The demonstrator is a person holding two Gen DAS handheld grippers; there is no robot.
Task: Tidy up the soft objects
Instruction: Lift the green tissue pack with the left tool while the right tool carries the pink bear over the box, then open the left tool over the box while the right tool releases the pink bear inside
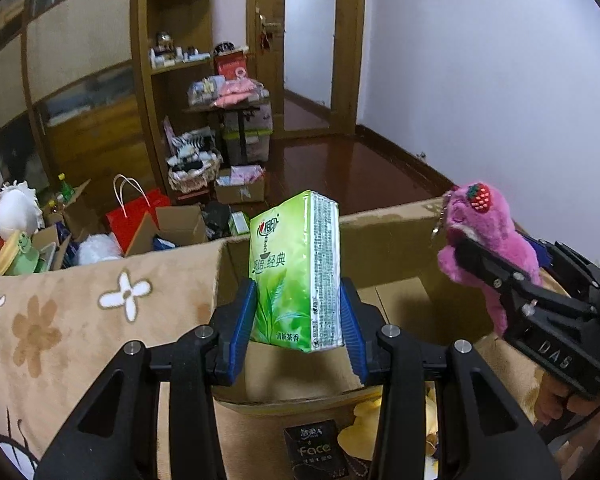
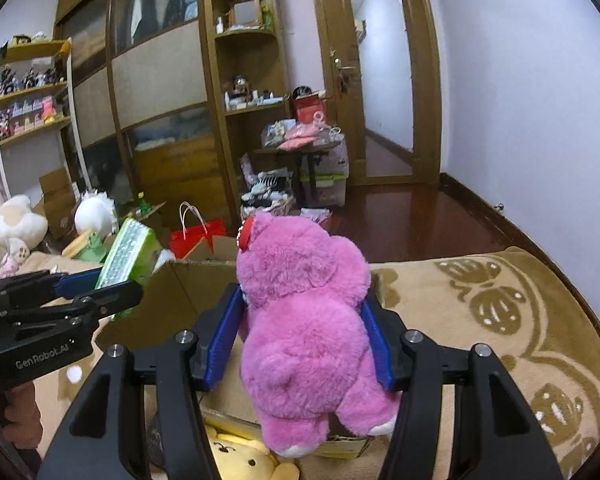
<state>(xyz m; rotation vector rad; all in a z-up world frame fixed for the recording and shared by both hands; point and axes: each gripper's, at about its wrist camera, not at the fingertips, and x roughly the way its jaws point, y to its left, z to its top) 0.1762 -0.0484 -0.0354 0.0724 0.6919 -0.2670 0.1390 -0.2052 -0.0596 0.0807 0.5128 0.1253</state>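
Note:
My left gripper (image 1: 300,304) is shut on a green tissue pack (image 1: 296,268), held upright above an open cardboard box (image 1: 388,240). My right gripper (image 2: 304,324) is shut on a pink plush bear (image 2: 308,320) with a strawberry on its head, held over the same box (image 2: 188,292). From the left wrist view the bear (image 1: 488,236) and right gripper (image 1: 480,256) are at the right. From the right wrist view the tissue pack (image 2: 130,256) and left gripper (image 2: 100,292) are at the left. A yellow plush (image 2: 240,456) and a black Face tissue pack (image 1: 314,450) lie below the grippers.
The box sits on a beige flower-patterned blanket (image 1: 80,312). Beyond it the wooden floor holds a red paper bag (image 1: 136,212), open cartons, white plush toys (image 2: 96,212) and baskets. A wardrobe, shelves and a door stand at the back.

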